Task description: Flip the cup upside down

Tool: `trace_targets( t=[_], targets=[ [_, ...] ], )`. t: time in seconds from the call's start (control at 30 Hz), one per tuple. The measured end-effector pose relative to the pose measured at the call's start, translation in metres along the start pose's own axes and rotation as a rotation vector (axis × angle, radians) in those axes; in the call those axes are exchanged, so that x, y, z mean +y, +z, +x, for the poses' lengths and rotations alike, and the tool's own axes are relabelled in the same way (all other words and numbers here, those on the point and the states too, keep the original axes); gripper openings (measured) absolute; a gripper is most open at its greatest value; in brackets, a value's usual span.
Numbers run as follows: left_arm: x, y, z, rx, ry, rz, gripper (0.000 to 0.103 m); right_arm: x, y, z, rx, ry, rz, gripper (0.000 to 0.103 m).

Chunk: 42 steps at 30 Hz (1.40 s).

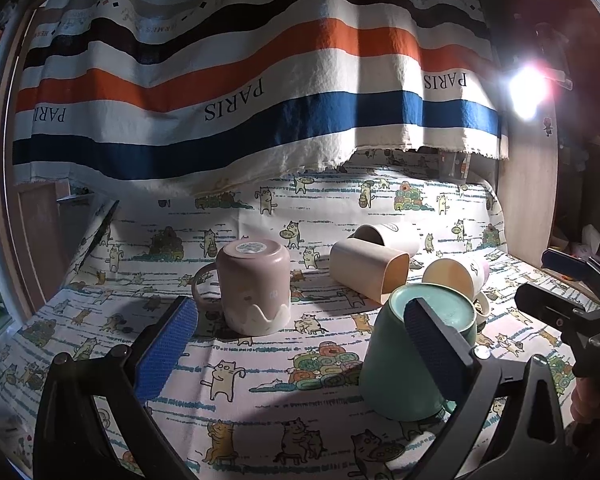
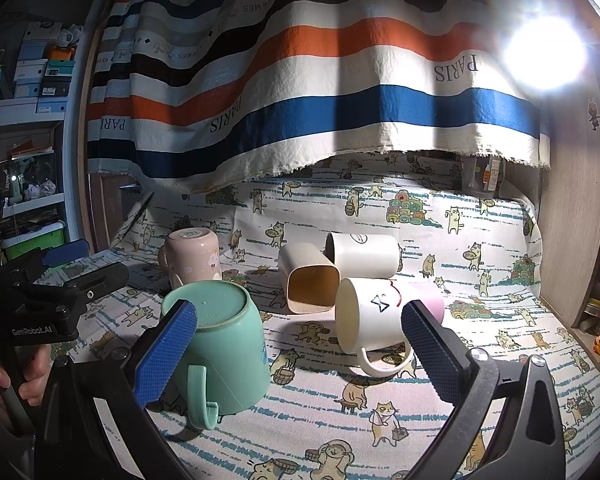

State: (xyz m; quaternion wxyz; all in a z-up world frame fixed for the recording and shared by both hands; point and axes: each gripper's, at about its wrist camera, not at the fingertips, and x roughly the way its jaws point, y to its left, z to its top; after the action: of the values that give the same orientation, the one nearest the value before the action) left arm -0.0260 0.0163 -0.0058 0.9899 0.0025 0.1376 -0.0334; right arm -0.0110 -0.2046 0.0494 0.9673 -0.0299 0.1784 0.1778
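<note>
A green mug (image 1: 416,356) (image 2: 220,348) stands upside down on the cat-print cloth. A pink mug (image 1: 254,286) (image 2: 192,258) also stands upside down behind it. A white and pink mug (image 2: 380,312) (image 1: 456,276) lies on its side, handle down. A beige square cup (image 2: 308,278) (image 1: 366,270) and a white mug (image 2: 362,256) (image 1: 388,234) lie on their sides behind. My left gripper (image 1: 300,344) is open and empty, its right finger in front of the green mug. My right gripper (image 2: 300,350) is open and empty, facing the white and pink mug.
The cat-print cloth (image 2: 480,360) covers the table and rises at the back. A striped curtain (image 2: 300,80) hangs behind. A bright lamp (image 2: 546,52) glares at the right. A wooden side wall (image 2: 572,220) bounds the right. Shelves with boxes (image 2: 36,80) stand at the left.
</note>
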Motion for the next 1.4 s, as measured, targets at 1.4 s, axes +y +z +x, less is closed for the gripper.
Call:
trace_targets(
  t=[1.4],
  targets=[
    [0.0010,0.0007,0.0033,0.016,0.002,-0.005,0.103,0.0000,0.0000,0.0001,0.000,0.000,0.000,0.103]
  ],
)
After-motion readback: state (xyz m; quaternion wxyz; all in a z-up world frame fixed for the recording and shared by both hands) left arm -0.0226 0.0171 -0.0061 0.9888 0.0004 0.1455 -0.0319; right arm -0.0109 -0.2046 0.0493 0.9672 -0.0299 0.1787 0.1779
